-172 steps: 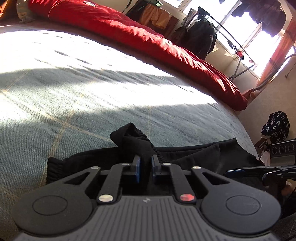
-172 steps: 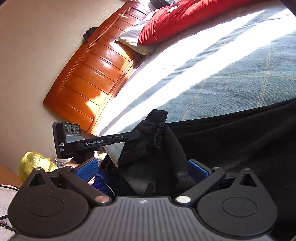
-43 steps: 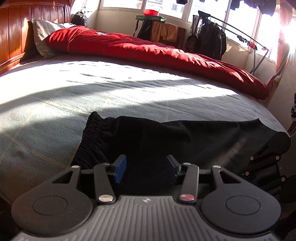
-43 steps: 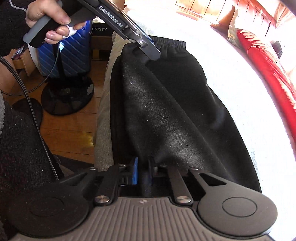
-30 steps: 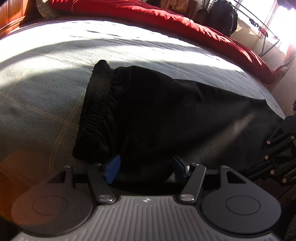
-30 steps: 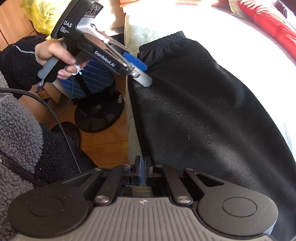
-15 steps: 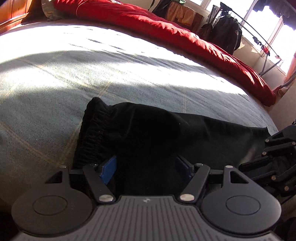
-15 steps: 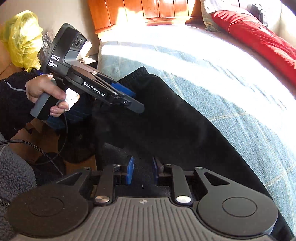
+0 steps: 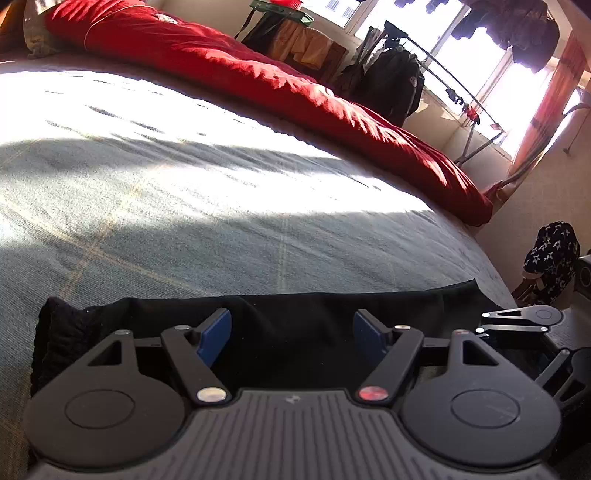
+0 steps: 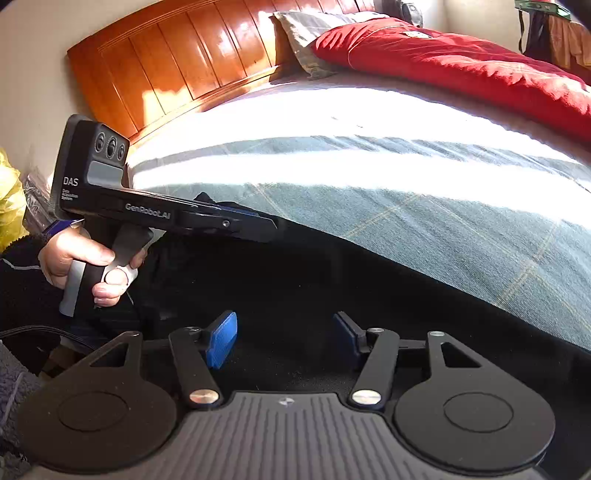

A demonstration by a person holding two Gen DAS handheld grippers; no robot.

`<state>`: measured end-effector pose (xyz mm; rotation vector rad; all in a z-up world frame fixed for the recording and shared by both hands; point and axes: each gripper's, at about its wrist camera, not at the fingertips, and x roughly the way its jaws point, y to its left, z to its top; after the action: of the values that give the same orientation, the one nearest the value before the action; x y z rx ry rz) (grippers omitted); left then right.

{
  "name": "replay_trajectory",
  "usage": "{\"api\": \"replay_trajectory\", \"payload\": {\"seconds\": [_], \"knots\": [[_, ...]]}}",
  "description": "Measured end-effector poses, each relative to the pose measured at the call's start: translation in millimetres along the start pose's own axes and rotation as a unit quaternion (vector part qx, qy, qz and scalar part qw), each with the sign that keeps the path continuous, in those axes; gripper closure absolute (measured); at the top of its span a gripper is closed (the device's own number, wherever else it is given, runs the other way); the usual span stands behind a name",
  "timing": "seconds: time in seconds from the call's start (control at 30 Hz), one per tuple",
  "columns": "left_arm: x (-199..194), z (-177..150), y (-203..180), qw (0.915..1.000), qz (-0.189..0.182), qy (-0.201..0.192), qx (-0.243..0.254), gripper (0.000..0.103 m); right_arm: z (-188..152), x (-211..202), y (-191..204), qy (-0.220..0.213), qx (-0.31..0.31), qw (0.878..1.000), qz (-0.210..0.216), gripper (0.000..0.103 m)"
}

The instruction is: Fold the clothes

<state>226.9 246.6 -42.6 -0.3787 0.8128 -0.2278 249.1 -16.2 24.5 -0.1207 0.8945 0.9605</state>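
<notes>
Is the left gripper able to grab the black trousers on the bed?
Probably yes: the left gripper is open just above the black trousers, with nothing between its blue pads and the cloth.

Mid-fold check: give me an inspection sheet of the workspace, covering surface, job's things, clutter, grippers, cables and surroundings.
Surface: bed with grey-green checked cover, partly sunlit.
Job's things: black trousers lying flat along the near edge of the bed, elastic waistband toward the headboard end.
Clutter: red duvet bunched along the far side; pillow by the headboard.
Grippers: left hand-held gripper open over the trousers, nothing between its jaws; right hand-held gripper open, jaws just been opening, nothing pinched.
Cables: black cable below the person's hand.
Surroundings: wooden headboard, clothes rack by bright windows, yellow bag.
</notes>
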Motion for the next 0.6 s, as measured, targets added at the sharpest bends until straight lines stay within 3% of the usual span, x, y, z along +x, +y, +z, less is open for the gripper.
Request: {"api": "replay_trajectory", "payload": {"seconds": [0.03, 0.17, 0.3, 0.4, 0.5, 0.6], "knots": [[-1.9, -4.5, 4.2, 0.9999, 0.014, 0.003, 0.003, 0.035, -4.6, -6.3, -4.0, -0.004, 0.01, 1.0, -0.013, 0.037], [-28.0, -15.3, 8.7, 0.9986, 0.053, 0.0, 0.008, 0.035, -27.1, -34.7, -29.9, -0.027, 0.073, 0.995, -0.061, 0.032], [-54.9, -20.4, -18.8, 0.9979, 0.036, -0.027, 0.047, 0.03, -46.2, -49.8, -52.9, -0.056, 0.13, 0.986, -0.089, 0.028], [-55.0, -34.2, -50.6, 0.9948, 0.006, -0.039, 0.094, 0.029, -55.6, -46.7, -50.8, -0.055, 0.109, 0.98, -0.16, 0.025], [-44.7, -56.1, -73.8, 0.9909, 0.013, -0.037, 0.129, 0.029, -70.2, -35.2, -41.3, -0.044, 0.072, 0.973, -0.216, 0.015], [-31.8, -84.9, -79.4, 0.9892, 0.053, -0.015, 0.136, 0.029, -96.6, -28.2, -30.7, -0.035, 0.049, 0.969, -0.24, 0.011]]}}
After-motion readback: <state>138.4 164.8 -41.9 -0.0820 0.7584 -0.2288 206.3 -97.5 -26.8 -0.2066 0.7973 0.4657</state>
